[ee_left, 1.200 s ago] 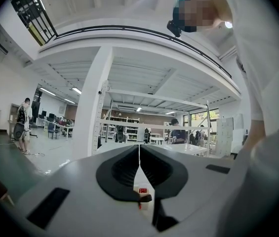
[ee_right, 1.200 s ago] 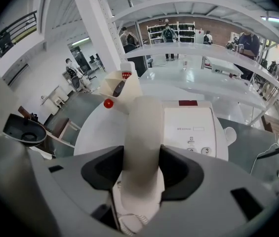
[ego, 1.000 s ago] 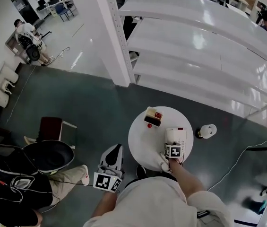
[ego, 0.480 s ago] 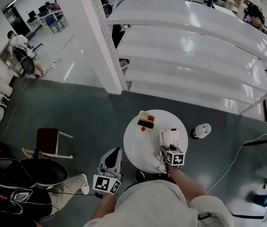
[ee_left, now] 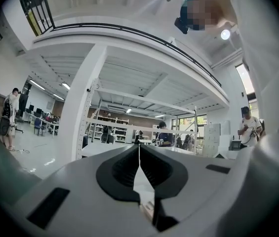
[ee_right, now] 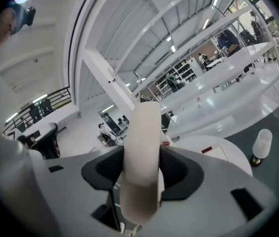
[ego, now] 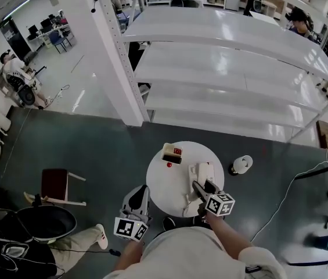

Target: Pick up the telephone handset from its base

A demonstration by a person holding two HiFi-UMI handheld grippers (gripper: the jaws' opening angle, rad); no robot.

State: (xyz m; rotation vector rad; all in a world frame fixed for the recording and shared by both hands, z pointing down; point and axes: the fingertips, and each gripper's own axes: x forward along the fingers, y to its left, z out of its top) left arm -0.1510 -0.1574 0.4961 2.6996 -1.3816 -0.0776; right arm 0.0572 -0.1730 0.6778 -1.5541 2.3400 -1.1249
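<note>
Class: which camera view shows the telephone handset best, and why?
The right gripper view: the handset fills the centre, clamped between the right gripper's jaws. The head view shows it only small and far; the left gripper view does not show it.

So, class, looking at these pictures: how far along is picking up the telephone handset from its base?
Done: the right tool is closed on the handset, and the handset is up off its base on the round table. In hand: holding it aloft. Left: apparently nothing; the left tool, shut and empty, plays no part.
</note>
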